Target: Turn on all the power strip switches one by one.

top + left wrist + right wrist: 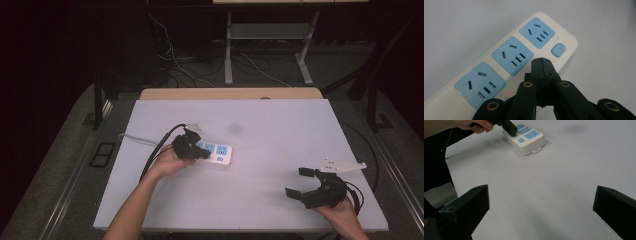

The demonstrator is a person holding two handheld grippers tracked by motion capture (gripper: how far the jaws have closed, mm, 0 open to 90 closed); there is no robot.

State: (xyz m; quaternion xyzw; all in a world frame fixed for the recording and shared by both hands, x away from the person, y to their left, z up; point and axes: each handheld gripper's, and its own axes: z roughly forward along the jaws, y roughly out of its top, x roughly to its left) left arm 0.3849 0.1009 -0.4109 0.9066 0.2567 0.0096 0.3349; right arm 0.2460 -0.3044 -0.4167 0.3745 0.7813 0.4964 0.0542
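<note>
A white power strip [223, 154] with three blue sockets and a blue button [558, 49] lies left of centre on the white table top [260, 130]. A small red light [508, 92] glows on the power strip [486, 62]. My left gripper [200, 151] is shut with nothing between its jaws. Its tip [541, 61] sits over the strip's near edge, beside the middle socket and close to the button; contact cannot be told. My right gripper [299, 182] stands wide open and empty near the front right of the table. In the right gripper view, its jaws [541, 205] face the far-off strip [530, 140].
The strip's white cord [132, 137] runs off the table's left edge. A wooden desk edge [230, 93] borders the far side. Cables and a white desk frame [265, 47] are on the floor beyond. Bare table surface lies between the two grippers.
</note>
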